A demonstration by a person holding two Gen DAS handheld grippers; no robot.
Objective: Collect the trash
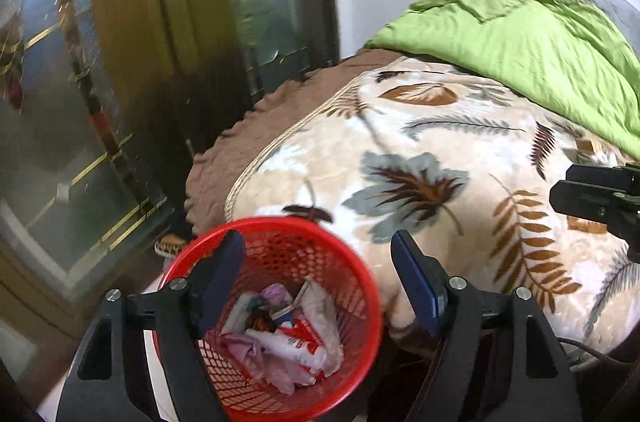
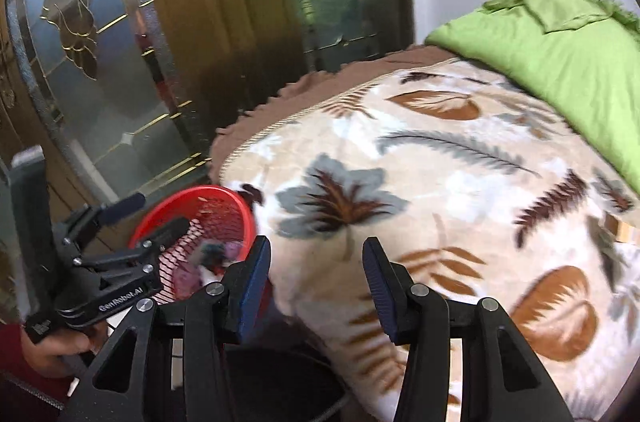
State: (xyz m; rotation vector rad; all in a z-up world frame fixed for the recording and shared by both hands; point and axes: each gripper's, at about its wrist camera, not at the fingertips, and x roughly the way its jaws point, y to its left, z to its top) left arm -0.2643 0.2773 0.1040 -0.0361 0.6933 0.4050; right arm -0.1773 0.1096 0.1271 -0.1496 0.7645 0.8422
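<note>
The left gripper (image 1: 318, 278) hangs with its jaws apart and nothing between them, directly above a red mesh basket (image 1: 362, 306) that holds crumpled wrappers and paper trash (image 1: 288, 334). The right gripper (image 2: 316, 282) is also released and empty, poised over the leaf-patterned blanket (image 2: 440, 182), with the basket just to its left.

red mesh basket (image 1: 352, 286) | upright beside bed | crumpled wrappers (image 1: 288, 338) inside

Left claw (image 1: 318, 276) parted, right claw (image 2: 316, 272) parted, both empty
</note>
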